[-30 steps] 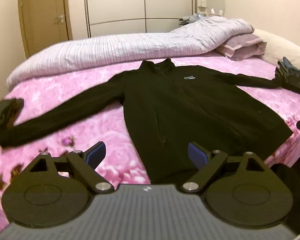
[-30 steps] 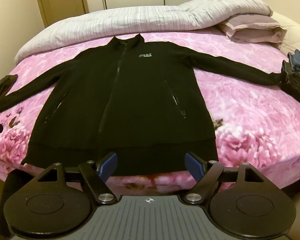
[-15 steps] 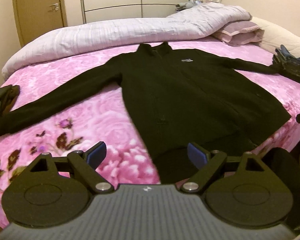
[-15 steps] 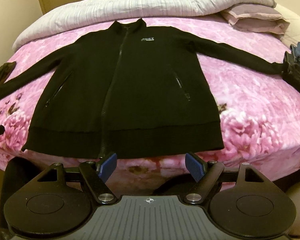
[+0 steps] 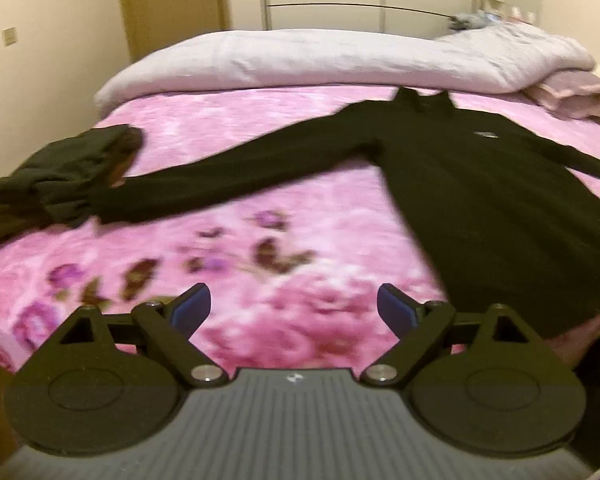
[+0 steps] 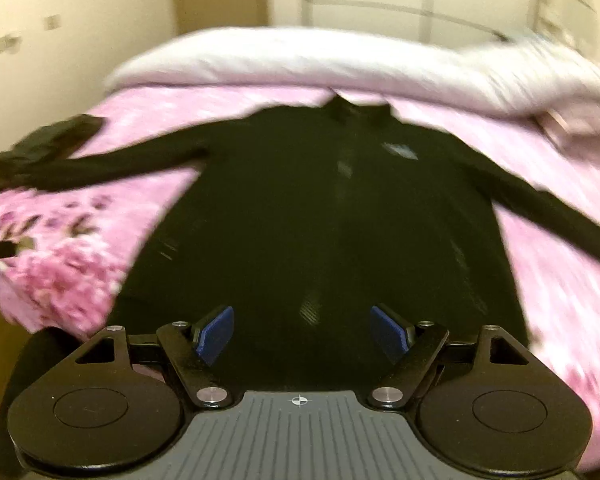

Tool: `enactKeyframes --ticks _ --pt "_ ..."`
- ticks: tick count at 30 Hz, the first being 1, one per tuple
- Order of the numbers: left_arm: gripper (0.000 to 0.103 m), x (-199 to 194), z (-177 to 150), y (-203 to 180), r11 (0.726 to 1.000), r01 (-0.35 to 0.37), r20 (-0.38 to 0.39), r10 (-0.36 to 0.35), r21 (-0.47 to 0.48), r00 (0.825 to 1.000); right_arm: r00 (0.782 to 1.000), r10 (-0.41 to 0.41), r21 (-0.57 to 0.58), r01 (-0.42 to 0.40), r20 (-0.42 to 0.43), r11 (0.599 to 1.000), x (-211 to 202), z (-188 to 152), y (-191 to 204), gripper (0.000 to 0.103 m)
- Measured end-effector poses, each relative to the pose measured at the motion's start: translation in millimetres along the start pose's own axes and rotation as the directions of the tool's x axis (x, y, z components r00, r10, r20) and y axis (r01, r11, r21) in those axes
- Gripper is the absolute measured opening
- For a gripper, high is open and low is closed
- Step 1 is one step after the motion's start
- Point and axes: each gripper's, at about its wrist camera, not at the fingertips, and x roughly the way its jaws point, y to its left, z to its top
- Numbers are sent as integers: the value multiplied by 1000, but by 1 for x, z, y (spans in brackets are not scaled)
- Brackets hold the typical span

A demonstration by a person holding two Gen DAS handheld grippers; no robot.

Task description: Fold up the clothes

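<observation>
Both views are smeared by motion blur, the right wrist view more heavily, so the zip and chest logo of the black jacket [image 6: 332,216] can barely be made out there. In the left wrist view the jacket [image 5: 500,208] is cut off at the right edge, and its far sleeve is mostly lost. The jacket is spread flat, front up, on the pink floral bedspread [image 5: 260,264], collar toward the rolled pale duvet [image 5: 340,60].

The left gripper [image 5: 294,312] is held over bare bedspread beside the jacket's hem, its blue pads wide apart with nothing between them. The right gripper [image 6: 302,334] is held above the lower middle of the jacket, likewise spread wide and empty; contact with the cloth cannot be judged.

Only the left view clearly shows the sleeve's cuff reaching a dark crumpled garment [image 5: 56,176] near the bed's edge. Only the right view shows both sleeves stretched outward
</observation>
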Motion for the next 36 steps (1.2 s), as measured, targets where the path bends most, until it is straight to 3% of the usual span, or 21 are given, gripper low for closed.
enactKeyframes --ticks 5,11,13,14,15,18,21,24,30,33,34,36 --pt "90 20 8 55 995 -89 3 89 54 996 983 170 -164 -159 61 974 37 34 62 78" --pt "90 57 23 119 981 -137 43 132 139 990 945 311 -443 -236 105 865 102 73 166 77" --pt "90 70 26 134 976 -146 46 140 164 989 936 339 -530 -238 100 814 129 81 200 65" --pt "90 76 28 142 972 -145 50 138 183 989 932 351 -571 -239 93 786 144 86 217 54" --pt "90 82 29 149 969 -145 54 136 202 989 930 359 -611 -238 81 755 160 90 234 48" --pt "90 100 31 164 961 -144 62 133 234 989 926 372 -737 -203 70 644 206 96 284 48" --pt "90 117 32 176 959 -138 61 127 248 990 921 381 -852 -135 81 506 249 97 330 48" --pt "90 130 30 186 960 -142 66 129 240 989 915 397 -911 -100 74 400 289 97 365 48" --pt "90 142 20 207 975 -143 60 135 168 989 920 388 -960 -50 64 277 347 89 411 48" --pt "90 143 14 210 980 -141 56 134 143 989 912 393 -965 12 119 263 357 85 415 47" --pt "90 143 13 210 980 -143 56 137 139 989 910 393 -965 28 133 262 360 85 416 45" --pt "90 143 12 208 980 -148 54 141 134 988 910 389 -963 39 144 265 364 87 417 2"
